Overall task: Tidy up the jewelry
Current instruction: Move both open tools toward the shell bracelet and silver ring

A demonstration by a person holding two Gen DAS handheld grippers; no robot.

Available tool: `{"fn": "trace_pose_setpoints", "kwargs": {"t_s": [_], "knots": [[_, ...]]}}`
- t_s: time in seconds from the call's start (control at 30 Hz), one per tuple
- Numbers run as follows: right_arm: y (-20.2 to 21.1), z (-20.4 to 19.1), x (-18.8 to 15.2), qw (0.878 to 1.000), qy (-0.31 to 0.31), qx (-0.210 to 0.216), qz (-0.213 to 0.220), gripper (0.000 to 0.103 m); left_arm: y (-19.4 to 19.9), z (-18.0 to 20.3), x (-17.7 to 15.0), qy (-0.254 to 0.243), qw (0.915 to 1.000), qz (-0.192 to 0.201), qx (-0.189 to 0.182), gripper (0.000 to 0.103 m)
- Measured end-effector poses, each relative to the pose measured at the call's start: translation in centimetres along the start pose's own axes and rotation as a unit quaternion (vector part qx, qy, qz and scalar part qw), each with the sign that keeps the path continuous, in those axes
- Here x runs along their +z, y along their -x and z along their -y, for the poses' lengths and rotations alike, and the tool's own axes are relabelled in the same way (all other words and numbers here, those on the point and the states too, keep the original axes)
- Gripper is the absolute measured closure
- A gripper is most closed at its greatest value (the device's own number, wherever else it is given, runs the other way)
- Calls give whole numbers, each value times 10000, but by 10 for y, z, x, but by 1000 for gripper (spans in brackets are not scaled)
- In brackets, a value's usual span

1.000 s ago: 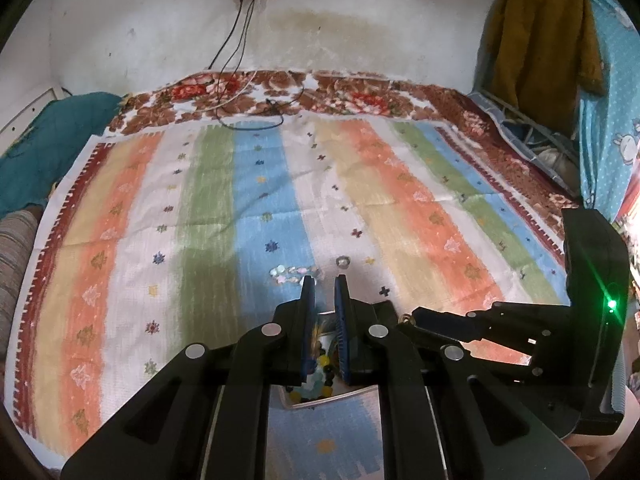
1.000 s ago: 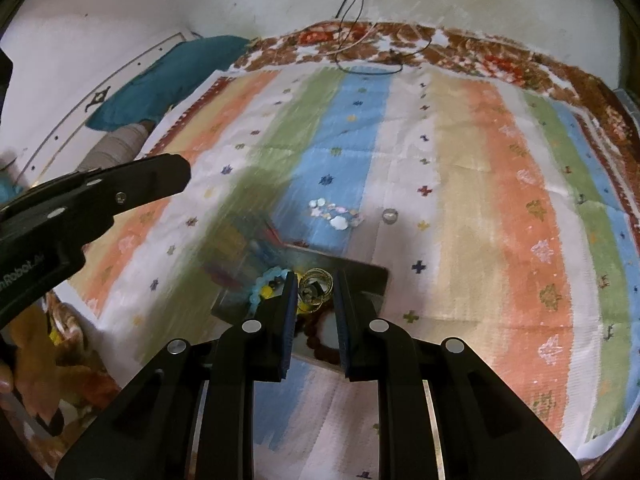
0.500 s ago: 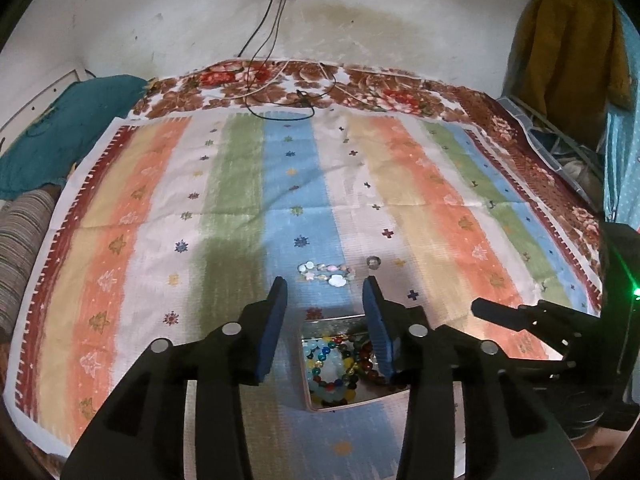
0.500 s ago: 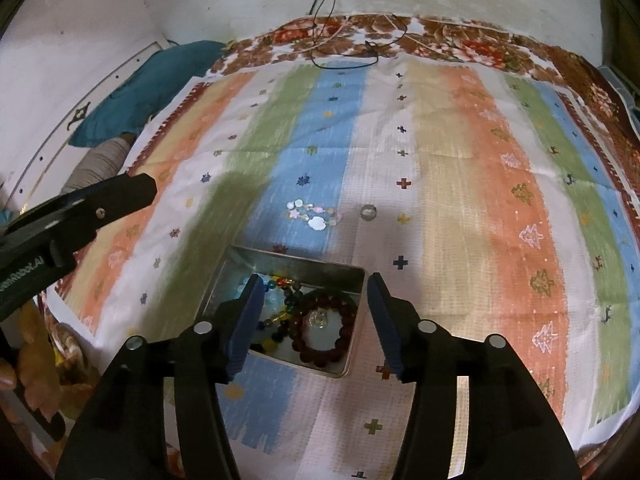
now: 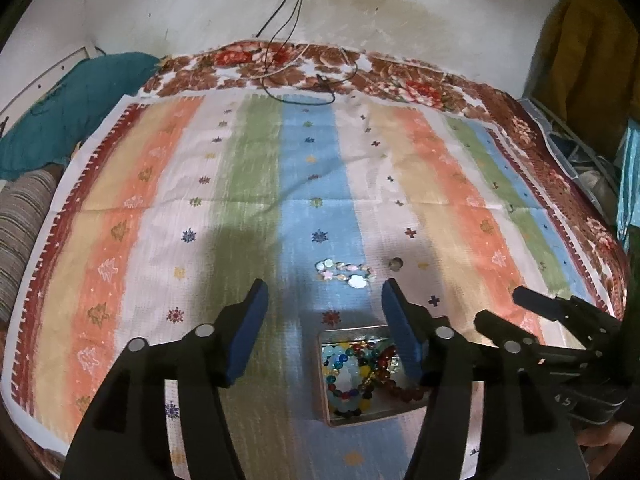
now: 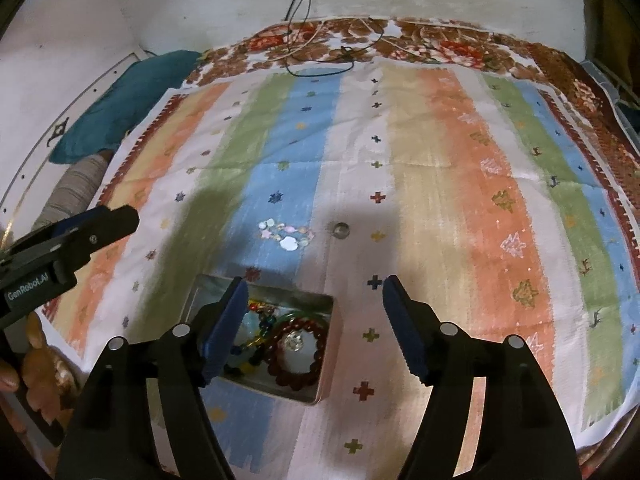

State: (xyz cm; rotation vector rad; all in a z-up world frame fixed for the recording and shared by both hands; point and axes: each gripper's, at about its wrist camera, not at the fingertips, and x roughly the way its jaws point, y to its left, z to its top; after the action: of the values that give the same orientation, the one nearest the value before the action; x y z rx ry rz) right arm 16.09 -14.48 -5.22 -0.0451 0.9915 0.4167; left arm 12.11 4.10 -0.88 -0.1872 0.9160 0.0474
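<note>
A small metal tin (image 5: 325,378) (image 6: 326,354) sits on the striped cloth near the front edge. It holds colourful bead bracelets (image 5: 350,376) and a dark red bead bracelet (image 6: 298,350). A pale shell bracelet (image 5: 346,272) (image 6: 286,236) and a small silver ring (image 5: 395,263) (image 6: 341,229) lie on the cloth beyond the tin. My left gripper (image 5: 324,300) is open and empty above the tin's far left side. My right gripper (image 6: 314,292) is open and empty above the tin's right side.
The striped cloth (image 5: 240,184) covers a floral bedspread (image 5: 400,76). A black cable (image 5: 304,88) lies at the far edge by the wall. A teal pillow (image 5: 72,120) lies at the left. Clothes hang at the right (image 5: 580,52).
Both grippers have opened from shut and lifted back from the tin. The bead bracelets now lie in the tin.
</note>
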Motion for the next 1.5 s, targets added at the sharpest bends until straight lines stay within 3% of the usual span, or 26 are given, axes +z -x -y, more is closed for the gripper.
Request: {"fn": "trace_pose_setpoints", "kwargs": {"t_s": [0.17, 0.37, 0.77, 1.5], "knots": [[-9, 5, 6, 9999, -25, -94, -83, 28, -20, -5, 4, 132, 9995, -266, -45, 34], [-20, 5, 12, 9997, 67, -159, -197, 27, -38, -4, 9, -43, 9991, -430, 22, 31], [-48, 11, 23, 9982, 161, -405, -422, 27, -71, -9, 16, 110, 9974, -701, 106, 30], [-80, 5, 34, 9964, 422, -405, -611, 27, -120, -13, 24, -2, 9941, -1076, 167, 28]]}}
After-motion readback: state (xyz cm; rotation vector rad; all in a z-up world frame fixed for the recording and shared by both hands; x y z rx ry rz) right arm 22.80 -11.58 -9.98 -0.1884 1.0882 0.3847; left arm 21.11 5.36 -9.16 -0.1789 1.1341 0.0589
